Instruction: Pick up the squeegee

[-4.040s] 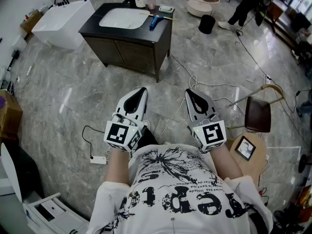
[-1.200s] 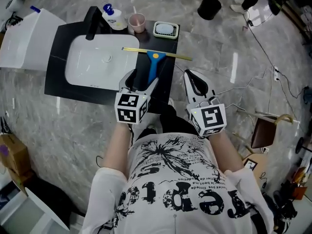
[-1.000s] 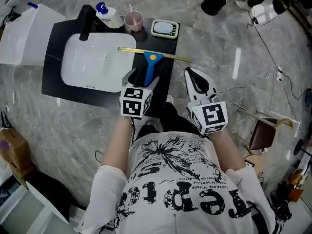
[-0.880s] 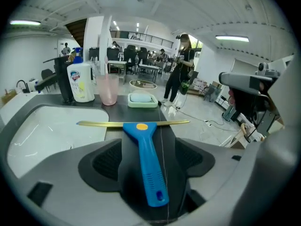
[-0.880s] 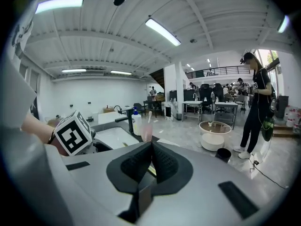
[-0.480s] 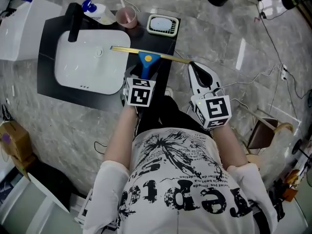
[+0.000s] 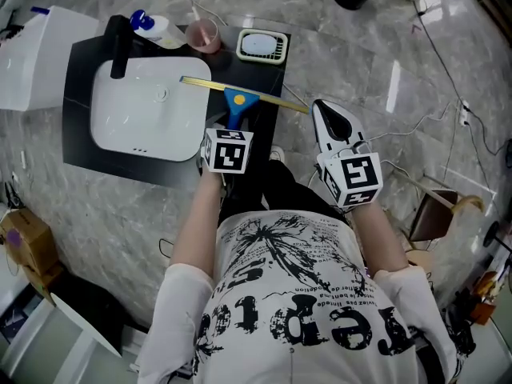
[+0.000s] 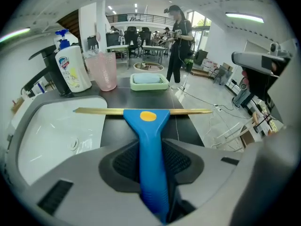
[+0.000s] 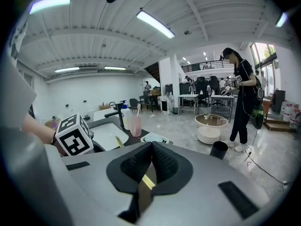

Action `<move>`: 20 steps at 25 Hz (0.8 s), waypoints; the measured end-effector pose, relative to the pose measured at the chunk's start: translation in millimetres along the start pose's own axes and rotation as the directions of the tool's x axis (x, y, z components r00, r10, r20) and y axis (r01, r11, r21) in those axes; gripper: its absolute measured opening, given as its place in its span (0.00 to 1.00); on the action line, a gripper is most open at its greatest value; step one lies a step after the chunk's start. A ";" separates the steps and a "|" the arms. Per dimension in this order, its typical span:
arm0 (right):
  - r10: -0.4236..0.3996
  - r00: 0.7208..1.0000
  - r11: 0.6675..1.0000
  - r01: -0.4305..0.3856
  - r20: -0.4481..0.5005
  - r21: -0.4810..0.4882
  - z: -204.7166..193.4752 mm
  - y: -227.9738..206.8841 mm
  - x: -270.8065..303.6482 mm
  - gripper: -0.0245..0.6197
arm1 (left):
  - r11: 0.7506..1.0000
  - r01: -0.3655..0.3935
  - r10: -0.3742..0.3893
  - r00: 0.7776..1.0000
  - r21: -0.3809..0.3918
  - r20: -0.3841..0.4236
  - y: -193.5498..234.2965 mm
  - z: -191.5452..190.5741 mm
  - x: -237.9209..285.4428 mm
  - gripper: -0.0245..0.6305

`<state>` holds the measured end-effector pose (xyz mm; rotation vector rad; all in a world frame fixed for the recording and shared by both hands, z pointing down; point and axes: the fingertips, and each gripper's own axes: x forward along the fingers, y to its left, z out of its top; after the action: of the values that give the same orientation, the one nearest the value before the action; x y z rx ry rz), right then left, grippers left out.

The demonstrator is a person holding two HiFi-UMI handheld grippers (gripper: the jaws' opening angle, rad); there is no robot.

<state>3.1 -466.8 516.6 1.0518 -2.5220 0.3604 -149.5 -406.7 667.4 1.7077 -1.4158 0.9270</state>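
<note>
The squeegee (image 7: pixel 234 102) lies flat on the black vanity top (image 7: pixel 260 74), its blue handle toward me and its brass blade across the counter. My left gripper (image 7: pixel 232 125) points steeply down over the handle. In the left gripper view the blue handle (image 8: pixel 150 135) runs between the jaws of the left gripper (image 8: pixel 151 150), which are closing, and both pads touch its sides. My right gripper (image 7: pixel 325 109) hovers at the counter's right edge by the blade's right end, shut and empty. In the right gripper view, that gripper (image 9: pixel 151 145) shows its tips meeting.
A white basin (image 7: pixel 144 106) fills the counter's left, with a black faucet (image 7: pixel 120 45), soap bottle (image 7: pixel 152 24), pink cup (image 7: pixel 202 34) and green soap dish (image 7: pixel 260 45) along the back. Cables and a chair (image 7: pixel 436 214) are on the marble floor at right. A person (image 8: pixel 178 36) stands far off.
I have come up to the vanity. The left gripper dropped onto the blue handle and its jaws narrowed around it. The right gripper moved beside the blade's right end.
</note>
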 end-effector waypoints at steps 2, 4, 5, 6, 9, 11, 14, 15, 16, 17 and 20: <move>-0.010 1.000 1.000 0.010 0.000 -0.003 1.0 5.1 -3.1 0.06 | 1.000 0.007 -0.007 1.000 0.000 -0.001 1.7 0.6 -0.1 0.26; -0.022 1.000 1.000 0.022 -0.002 -0.002 1.4 10.1 -6.2 0.06 | 1.000 0.016 -0.016 1.000 0.005 -0.001 1.9 -0.2 -1.0 0.26; -0.030 1.000 1.000 0.030 -0.002 0.000 1.9 12.6 -7.9 0.06 | 1.000 0.020 -0.020 1.000 0.010 -0.002 1.6 -1.1 -2.0 0.25; -0.038 0.999 0.999 0.038 -0.001 0.002 3.0 15.0 -9.8 0.06 | 1.000 0.025 -0.025 1.000 0.014 -0.002 1.1 -1.9 -3.5 0.25; -0.065 0.998 0.998 0.065 0.006 0.009 9.5 21.9 -15.4 0.06 | 0.998 0.046 -0.046 0.999 0.031 0.000 -0.6 -3.0 -10.6 0.25; -0.079 0.997 0.997 0.079 0.008 0.007 13.1 27.7 -18.4 0.06 | 0.997 0.055 -0.056 0.998 0.049 0.007 -1.2 -4.4 -17.5 0.25; -0.105 0.994 0.994 0.105 0.018 0.005 19.8 38.3 -25.2 0.06 | 0.995 0.074 -0.077 0.996 0.066 0.034 -1.7 -6.1 -33.8 0.25; -0.114 0.993 0.993 0.114 0.028 0.006 23.8 42.6 -28.1 0.06 | 0.994 0.083 -0.086 0.995 0.071 0.047 -0.9 -5.1 -40.8 0.25; -0.124 0.992 0.992 0.123 0.039 0.006 28.2 47.5 -30.9 0.06 | 0.993 0.089 -0.094 0.994 0.078 0.063 0.8 -3.2 -48.2 0.25; -0.134 0.990 0.991 0.134 0.051 0.003 32.3 52.9 -33.6 0.06 | 0.992 0.091 -0.099 0.992 0.087 0.081 3.5 -0.8 -55.7 0.25; -0.167 0.983 0.986 0.168 0.078 -0.003 41.8 68.7 -41.4 0.06 | 0.989 0.091 -0.107 0.985 0.114 0.138 13.8 7.4 -78.8 0.25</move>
<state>-30.0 -409.5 455.1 1.2864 -2.4762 0.2643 -173.3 -378.1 596.3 1.9416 -1.3800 0.8531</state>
